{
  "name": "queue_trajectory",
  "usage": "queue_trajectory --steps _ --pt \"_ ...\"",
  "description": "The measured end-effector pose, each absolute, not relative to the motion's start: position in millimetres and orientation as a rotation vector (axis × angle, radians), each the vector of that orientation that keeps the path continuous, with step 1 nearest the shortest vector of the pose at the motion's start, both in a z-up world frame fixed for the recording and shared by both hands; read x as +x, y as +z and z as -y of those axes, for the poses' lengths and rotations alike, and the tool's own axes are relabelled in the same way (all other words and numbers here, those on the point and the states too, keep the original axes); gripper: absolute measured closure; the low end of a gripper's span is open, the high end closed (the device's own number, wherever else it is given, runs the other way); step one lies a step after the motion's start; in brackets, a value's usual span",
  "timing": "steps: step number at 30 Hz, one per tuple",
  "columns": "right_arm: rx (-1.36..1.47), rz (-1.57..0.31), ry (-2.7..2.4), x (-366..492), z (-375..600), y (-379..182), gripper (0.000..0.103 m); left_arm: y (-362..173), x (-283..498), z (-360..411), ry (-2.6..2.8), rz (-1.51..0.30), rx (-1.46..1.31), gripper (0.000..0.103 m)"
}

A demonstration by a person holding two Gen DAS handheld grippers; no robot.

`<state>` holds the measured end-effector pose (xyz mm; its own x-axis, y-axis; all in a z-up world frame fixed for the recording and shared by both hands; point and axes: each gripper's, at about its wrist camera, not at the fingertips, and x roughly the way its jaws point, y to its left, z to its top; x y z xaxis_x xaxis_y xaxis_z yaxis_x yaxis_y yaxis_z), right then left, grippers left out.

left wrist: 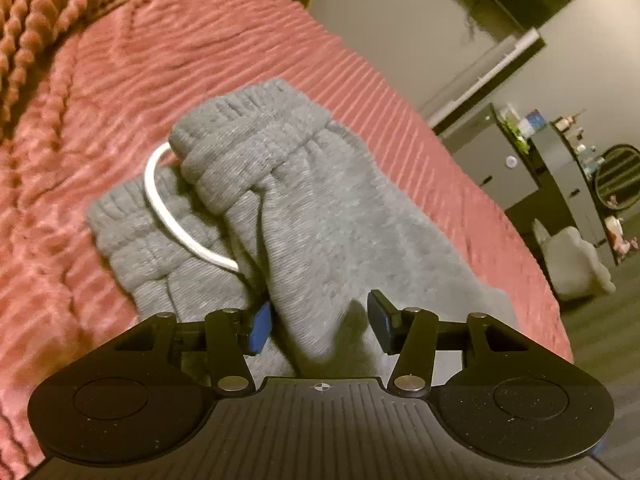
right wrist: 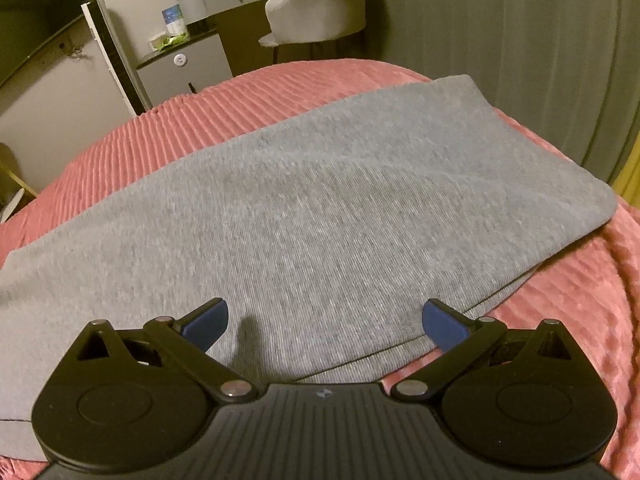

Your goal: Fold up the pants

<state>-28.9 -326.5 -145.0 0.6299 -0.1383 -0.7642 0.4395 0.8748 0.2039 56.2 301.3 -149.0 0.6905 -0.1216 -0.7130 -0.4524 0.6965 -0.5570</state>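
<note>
Grey pants (left wrist: 304,208) lie between both grippers' released jaws, unpinched

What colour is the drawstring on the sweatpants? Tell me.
White: the drawstring loops from the grey sweatpants waistband, clearest in the left wrist view.

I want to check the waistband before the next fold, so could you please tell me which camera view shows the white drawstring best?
The left wrist view: the white drawstring loops out of the bunched elastic waistband of the grey pants, ahead of the open left gripper. The right wrist view shows none of it, only flat grey fabric.
</note>
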Motion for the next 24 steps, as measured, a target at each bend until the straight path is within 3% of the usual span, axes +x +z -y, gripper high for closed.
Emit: queue_trajectory --steps 2,4,6,8,11,20,24 --pt "0.394 -0.838 -0.342 -28 327 -146 0.000 -154 57 -302 0.201 -0.797 -0.828 0.032" --pt "0.386 -0.849 -0.344 -26 326 -148 0.000 -155 58 -302 0.205 -0.792 -0.843 0.033" --pt "0.371 -0.860 -0.346 -24 324 -149 0.000 -151 55 -301 0.205 -0.773 -0.825 0.046" --pt "0.358 -0.866 -0.348 -23 323 -149 0.000 -148 52 -299 0.223 -0.782 -0.775 0.082" --pt "0.352 -0.873 -0.350 -23 323 -149 0.000 -148 45 -307 0.213 -0.782 -0.834 0.091" --pt "0.361 -0.878 -0.353 -26 325 -147 0.000 -102 -2 -313 0.096 -0.664 -0.925 0.093" --pt "0.379 -0.883 -0.357 -27 327 -148 0.000 -105 -19 -322 0.114 -0.703 -0.920 0.092"
